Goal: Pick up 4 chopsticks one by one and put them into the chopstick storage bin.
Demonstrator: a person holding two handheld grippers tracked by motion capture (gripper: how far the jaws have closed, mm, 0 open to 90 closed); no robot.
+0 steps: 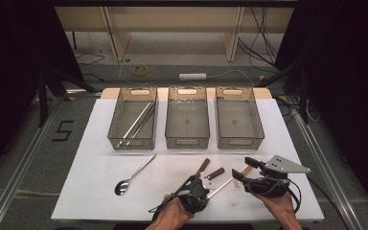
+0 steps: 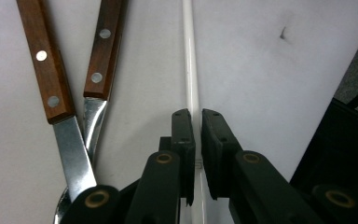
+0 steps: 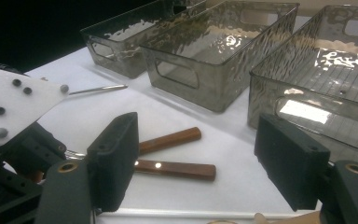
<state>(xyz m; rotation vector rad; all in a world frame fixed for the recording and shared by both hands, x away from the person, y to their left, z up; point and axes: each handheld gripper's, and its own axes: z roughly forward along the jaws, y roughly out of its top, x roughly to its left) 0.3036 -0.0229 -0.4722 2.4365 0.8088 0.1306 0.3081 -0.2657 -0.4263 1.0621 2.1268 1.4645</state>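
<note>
At the near edge of the white table (image 1: 100, 191), the left gripper (image 1: 195, 190) has its jaws nearly closed around a thin white rod (image 2: 189, 70); the left gripper view shows the rod running between the two black jaws with a sliver of gap on each side, so it looks pinched or about to be, and I cannot tell whether the pads are pressing yet. To do this pick well, the jaws should close squarely on the rod, with the gripper kept low and level so the slim, smooth rod does not roll or slip out sideways. Just to the left of the rod in that view lie two wooden-handled utensils (image 2: 46, 65), their metal ends crossing near the gripper; lifting straight up should avoid snagging them. To the right, the right gripper (image 3: 200, 158) is wide open and holding nothing, hovering above the table near the utensils' handles. A spoon (image 1: 133, 176) lies on the table to the left, well apart from both grippers. Farther back stand three clear bins in a row: the left bin (image 1: 120, 98) already holds some long metal pieces, while the middle bin (image 1: 187, 91) and right bin (image 1: 258, 120) look empty, so the rod probably belongs in one of these.
</note>
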